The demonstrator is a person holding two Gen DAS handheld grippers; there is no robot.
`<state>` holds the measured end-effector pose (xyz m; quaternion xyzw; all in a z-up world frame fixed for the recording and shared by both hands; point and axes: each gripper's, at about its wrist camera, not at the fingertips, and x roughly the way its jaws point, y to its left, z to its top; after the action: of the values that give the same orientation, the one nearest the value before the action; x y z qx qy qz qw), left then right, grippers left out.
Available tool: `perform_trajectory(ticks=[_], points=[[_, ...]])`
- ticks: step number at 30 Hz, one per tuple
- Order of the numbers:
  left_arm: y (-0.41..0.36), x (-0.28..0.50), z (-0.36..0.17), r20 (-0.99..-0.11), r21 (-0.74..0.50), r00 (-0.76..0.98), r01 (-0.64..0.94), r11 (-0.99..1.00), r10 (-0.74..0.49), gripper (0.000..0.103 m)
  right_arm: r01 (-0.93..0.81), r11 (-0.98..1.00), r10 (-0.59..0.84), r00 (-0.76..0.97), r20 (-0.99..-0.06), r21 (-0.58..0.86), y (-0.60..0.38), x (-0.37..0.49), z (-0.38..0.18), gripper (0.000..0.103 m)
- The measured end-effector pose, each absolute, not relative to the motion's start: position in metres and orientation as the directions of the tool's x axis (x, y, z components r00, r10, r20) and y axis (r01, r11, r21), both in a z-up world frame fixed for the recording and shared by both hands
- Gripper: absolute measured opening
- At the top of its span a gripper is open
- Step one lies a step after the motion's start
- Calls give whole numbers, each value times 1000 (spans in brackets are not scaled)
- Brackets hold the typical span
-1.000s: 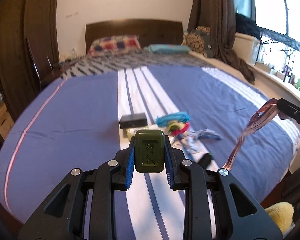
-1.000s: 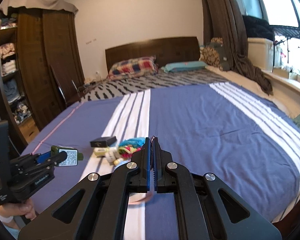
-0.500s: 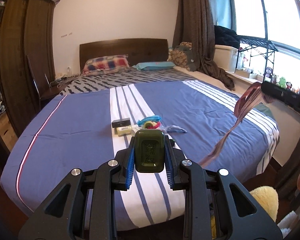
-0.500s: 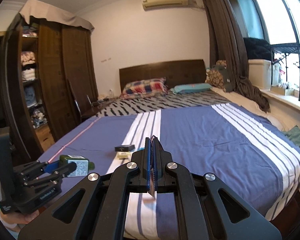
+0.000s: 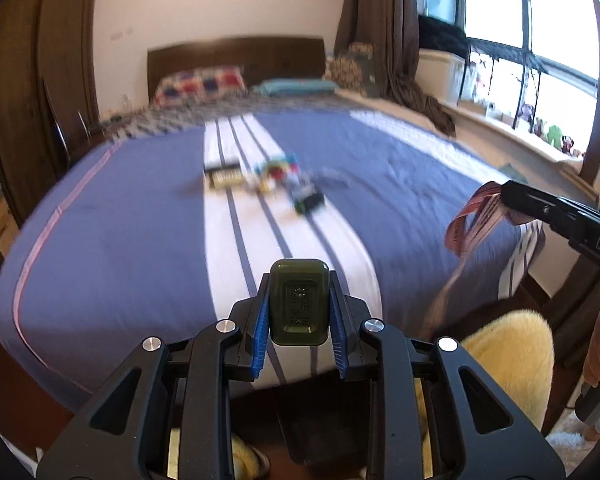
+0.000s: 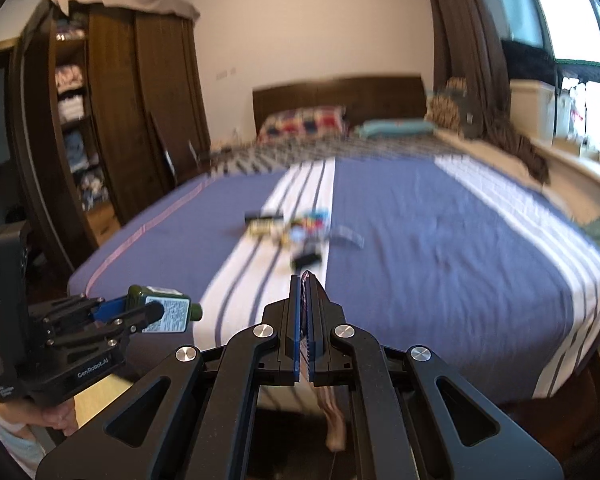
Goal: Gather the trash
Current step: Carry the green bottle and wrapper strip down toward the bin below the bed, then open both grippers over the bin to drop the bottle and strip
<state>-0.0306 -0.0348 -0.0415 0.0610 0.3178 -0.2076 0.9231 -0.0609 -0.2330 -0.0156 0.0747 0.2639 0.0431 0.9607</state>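
While the left gripper (image 5: 299, 312) clamps a dark green bottle (image 5: 299, 304), the right gripper (image 6: 305, 280) pinches a striped wrapper (image 5: 474, 216).

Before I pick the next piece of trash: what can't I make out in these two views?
- Small litter pile on the blue striped bedspread: motion-blurred in both views, so items can't be identified.
- Thin reddish-striped wrapper in the right claw: its lower end is hidden behind the claw's body.
- Dark green plastic bottle in the left claw: base text is too small.
- No bin is in frame.
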Motion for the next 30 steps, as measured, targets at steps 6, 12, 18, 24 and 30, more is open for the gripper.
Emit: perform_trajectory(ticks=[6, 12, 18, 24, 30], points=[[-37, -26, -106, -726, -68, 598, 430, 900, -340, 25, -60, 978, 175, 760, -626, 201, -218, -52, -70, 4], [-33, -15, -163, -809, -108, 490, 417, 902, -324, 25, -60, 967, 228, 635, -738, 247, -207, -37, -127, 4], [-32, -1, -211, -867, -157, 385, 393, 906, -317, 25, -21, 965, 238, 494, -836, 262, -197, -18, -188, 4], [-35, 8, -254, -910, -195, 274, 382, 903, -312, 25, -3, 960, 258, 402, -879, 281, -188, -9, -231, 4], [-38, 18, -279, -929, -216, 206, 376, 901, -309, 25, 21, 954, 271, 358, -893, 298, -184, -2, -250, 7]])
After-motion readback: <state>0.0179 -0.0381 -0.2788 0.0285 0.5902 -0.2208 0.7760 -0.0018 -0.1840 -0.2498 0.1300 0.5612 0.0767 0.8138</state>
